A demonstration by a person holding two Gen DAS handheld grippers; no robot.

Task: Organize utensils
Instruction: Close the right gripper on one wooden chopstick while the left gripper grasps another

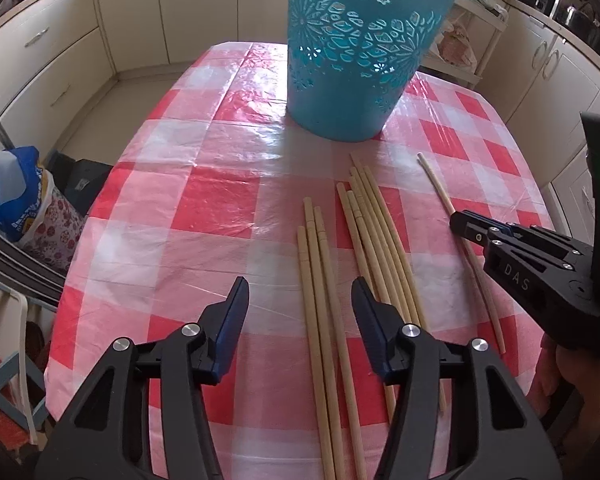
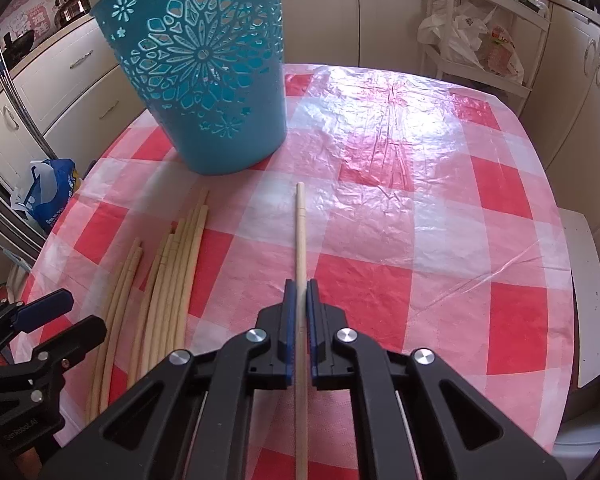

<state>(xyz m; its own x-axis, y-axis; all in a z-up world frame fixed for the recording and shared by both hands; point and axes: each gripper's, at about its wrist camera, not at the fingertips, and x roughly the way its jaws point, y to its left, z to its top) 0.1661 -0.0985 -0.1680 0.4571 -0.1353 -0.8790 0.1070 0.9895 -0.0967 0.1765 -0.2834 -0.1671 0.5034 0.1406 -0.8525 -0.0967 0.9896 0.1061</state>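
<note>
Chopsticks everywhere on the checked tablecloth (image 2: 440, 208). Right gripper (image 2: 300, 300) has its jaws pinched on a lone chopstick (image 2: 300, 232), probably headed for the teal basket (image 2: 216, 92). Left gripper (image 1: 300, 312) hangs wide open over the loose chopstick pile (image 1: 364, 236), likely lining up next.

Bright, even daylight. Strong glare on the plastic-covered tablecloth (image 2: 380, 120) toward the table's far edge. Soft shadows only. Fisheye distortion bends both views' borders; corners vignette black. Focus sharp.
</note>
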